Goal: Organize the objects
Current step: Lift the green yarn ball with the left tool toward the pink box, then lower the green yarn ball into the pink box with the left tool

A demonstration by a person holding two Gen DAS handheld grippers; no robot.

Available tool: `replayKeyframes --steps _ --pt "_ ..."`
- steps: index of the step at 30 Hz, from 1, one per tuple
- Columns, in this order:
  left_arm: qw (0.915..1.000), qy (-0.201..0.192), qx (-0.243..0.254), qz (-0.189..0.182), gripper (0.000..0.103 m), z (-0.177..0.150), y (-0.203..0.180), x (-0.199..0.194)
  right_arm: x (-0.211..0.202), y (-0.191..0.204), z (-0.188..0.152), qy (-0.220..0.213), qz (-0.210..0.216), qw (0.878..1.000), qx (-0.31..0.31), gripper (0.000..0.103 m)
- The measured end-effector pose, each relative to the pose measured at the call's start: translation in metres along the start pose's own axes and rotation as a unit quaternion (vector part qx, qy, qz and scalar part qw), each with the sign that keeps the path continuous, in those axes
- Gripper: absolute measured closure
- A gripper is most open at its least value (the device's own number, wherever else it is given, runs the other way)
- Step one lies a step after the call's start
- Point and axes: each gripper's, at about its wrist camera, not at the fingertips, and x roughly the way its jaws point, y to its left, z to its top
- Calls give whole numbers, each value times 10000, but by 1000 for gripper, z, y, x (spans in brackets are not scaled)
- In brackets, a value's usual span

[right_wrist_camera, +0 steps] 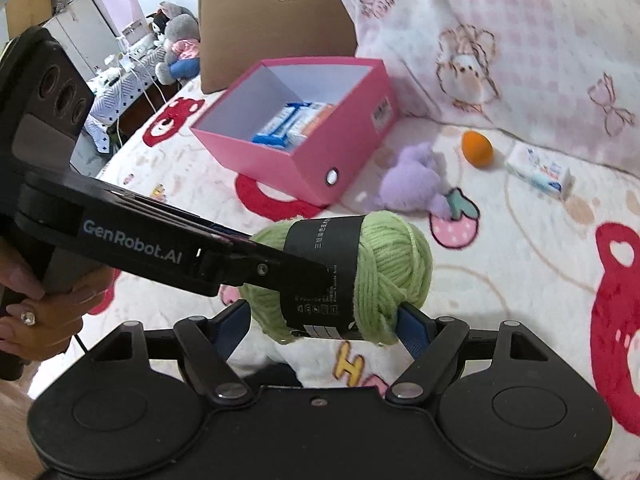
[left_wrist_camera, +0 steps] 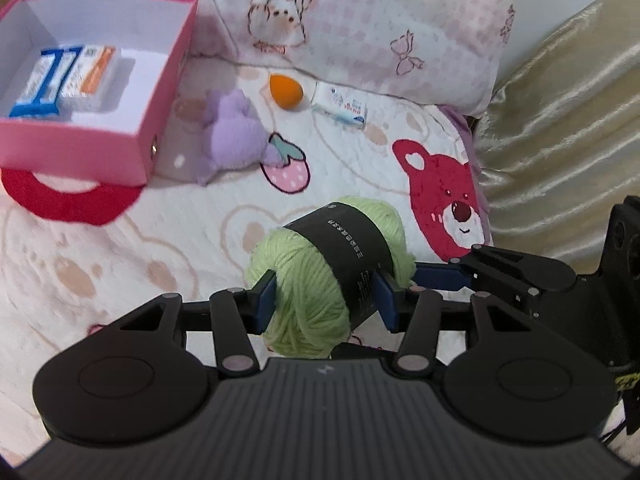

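I've got the green yarn ball pinched between both tools, lifted clear of the bedspread. My left gripper has its blue pads on either side of the skein, one on the wool, one on the black paper band, and the jaws are easing apart a touch while contact remains. My right gripper comes in crosswise, standing fairly wide, pads pressed on the two ends of the ball. The pink box sits open toward the pillow end of the bed, holding small blue-and-white packets. Near the pillow's edge lie a purple plush toy, an orange sponge egg and a white carton, each apart.
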Motion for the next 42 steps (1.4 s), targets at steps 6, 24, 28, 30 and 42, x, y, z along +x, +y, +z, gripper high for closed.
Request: replayKeyframes --steps 6,24,28,30,42 --pt "9998 -85 131 100 54 12 1 -28 -8 15 20 -89 -49 9998 -146 27" --pt "9968 -770 44 225 54 50 40 -114 -14 66 90 -632 254 9958 -606 36" --pt "9951 -919 -2 363 54 61 54 -126 -2 76 110 -663 296 9945 -753 39" --pt "9941 -993 -58 438 53 69 61 -131 4 80 119 -664 328 9939 -811 39" --pt "9860 -1403 -132 890 53 119 105 -134 59 89 161 -714 689 9926 -704 39"
